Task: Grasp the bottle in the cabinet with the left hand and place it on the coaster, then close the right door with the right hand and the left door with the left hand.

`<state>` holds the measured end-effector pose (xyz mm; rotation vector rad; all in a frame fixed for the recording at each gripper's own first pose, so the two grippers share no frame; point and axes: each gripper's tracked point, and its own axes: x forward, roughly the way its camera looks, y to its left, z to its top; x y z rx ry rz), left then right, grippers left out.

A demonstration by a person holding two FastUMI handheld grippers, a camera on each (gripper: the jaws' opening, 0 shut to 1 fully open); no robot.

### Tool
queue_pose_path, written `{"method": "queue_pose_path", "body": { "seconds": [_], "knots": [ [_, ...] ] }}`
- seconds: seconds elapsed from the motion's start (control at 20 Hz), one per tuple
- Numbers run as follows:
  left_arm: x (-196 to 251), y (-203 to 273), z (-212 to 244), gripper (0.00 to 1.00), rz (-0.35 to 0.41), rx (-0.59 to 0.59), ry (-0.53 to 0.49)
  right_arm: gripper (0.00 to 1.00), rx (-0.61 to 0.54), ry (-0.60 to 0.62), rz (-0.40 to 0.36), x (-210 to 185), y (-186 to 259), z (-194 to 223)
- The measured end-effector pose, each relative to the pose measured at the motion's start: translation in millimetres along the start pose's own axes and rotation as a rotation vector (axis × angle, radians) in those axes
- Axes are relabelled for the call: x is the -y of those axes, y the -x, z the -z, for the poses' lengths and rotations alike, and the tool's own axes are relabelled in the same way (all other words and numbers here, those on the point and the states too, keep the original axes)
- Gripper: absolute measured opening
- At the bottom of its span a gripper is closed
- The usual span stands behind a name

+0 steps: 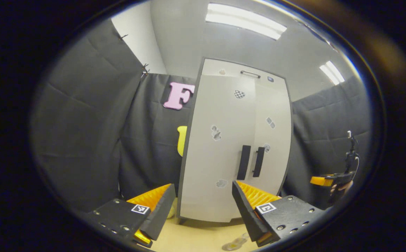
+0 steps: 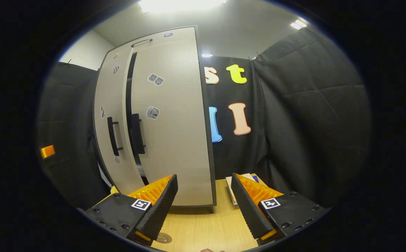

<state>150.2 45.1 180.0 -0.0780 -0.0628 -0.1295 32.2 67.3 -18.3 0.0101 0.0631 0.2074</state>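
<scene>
Grey-white cabinet (image 1: 236,147) stands shut or nearly so in the left gripper view: both doors look flush and the two dark handles (image 1: 251,162) sit side by side. Your left gripper (image 1: 203,210) is spread wide and holds nothing. A coaster-like disc (image 1: 233,244) lies on the wooden table (image 1: 196,238) below; no bottle stands on it.

Right gripper view: your right gripper (image 2: 204,206) is likewise spread and empty. A dark gap (image 2: 130,91) runs between the doors, so the right door (image 2: 169,122) seems slightly ajar. The bottle is presumably inside. Judgement: every step is still ahead.
</scene>
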Motion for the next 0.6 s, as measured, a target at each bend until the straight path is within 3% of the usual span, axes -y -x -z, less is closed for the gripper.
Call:
{"method": "queue_pose_path", "body": {
  "seconds": [0.25,0.45,0.6],
  "knots": [
    [18.4,0.2,-2.7,0.94,0.052,-0.008,0.004,0.98,-0.02,0.058,0.019,8.7,-4.5,10.4],
    [15.0,-0.9,0.8,0.94,0.022,-0.022,-0.067,0.98,-0.016,0.068,0.004,6.5,-5.9,5.0],
    [35.1,-5.4,13.5,0.94,0.072,-0.06,-0.038,0.98,-0.009,0.061,-0.001,2.7,-8.4,4.8]
  ]
}}
